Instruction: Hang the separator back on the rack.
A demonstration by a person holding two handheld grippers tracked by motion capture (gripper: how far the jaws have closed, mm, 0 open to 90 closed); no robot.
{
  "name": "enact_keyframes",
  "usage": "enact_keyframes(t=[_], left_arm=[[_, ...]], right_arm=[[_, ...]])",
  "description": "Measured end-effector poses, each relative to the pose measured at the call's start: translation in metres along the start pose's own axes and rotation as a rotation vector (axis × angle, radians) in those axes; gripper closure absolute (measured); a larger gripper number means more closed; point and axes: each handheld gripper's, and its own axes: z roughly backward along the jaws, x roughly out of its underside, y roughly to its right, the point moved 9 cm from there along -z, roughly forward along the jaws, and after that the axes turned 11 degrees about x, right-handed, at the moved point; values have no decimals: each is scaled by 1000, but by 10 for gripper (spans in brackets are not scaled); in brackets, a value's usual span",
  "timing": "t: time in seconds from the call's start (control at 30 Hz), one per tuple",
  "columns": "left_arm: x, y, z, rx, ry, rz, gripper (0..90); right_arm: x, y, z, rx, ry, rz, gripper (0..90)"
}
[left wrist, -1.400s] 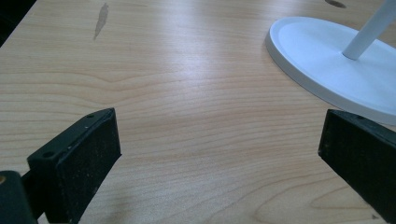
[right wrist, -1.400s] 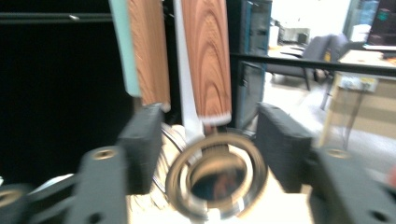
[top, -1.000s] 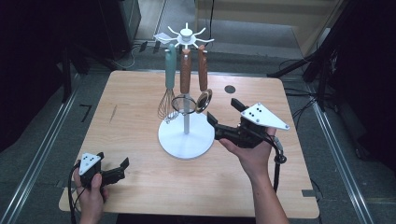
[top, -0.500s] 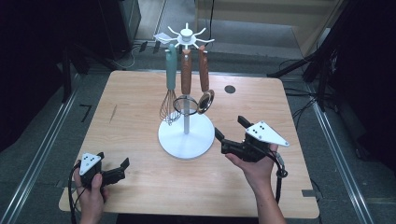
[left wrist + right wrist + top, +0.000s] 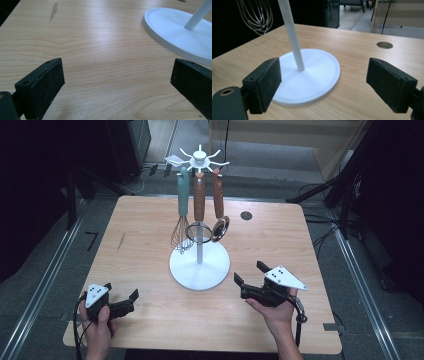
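The stand (image 5: 199, 265) sits mid-bench with its pole upright, just ahead and left of the right gripper (image 5: 248, 280), whose fingers gape empty, nearer than the open left gripper (image 5: 131, 299)

whisk (image 5: 256, 15): top cut by frame | stand base (image 5: 180, 32): right side cut off
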Motion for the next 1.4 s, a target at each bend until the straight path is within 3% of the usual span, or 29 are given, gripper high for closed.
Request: enact_keyframes(t=[0.3, 0.47, 0.9, 1.4], left_arm=[[0, 0, 0, -1, 0, 0, 0], [0, 0, 0, -2, 0, -1, 0], [0, 0, 0, -1, 0, -2, 0], [0, 0, 0, -4, 0, -3, 0]], right_arm=[[31, 21, 6, 36, -36, -15, 135], [45, 37, 9, 39, -56, -69, 136], [84, 88, 20, 158, -129, -61, 140], [107, 124, 48, 238, -178, -55, 141]])
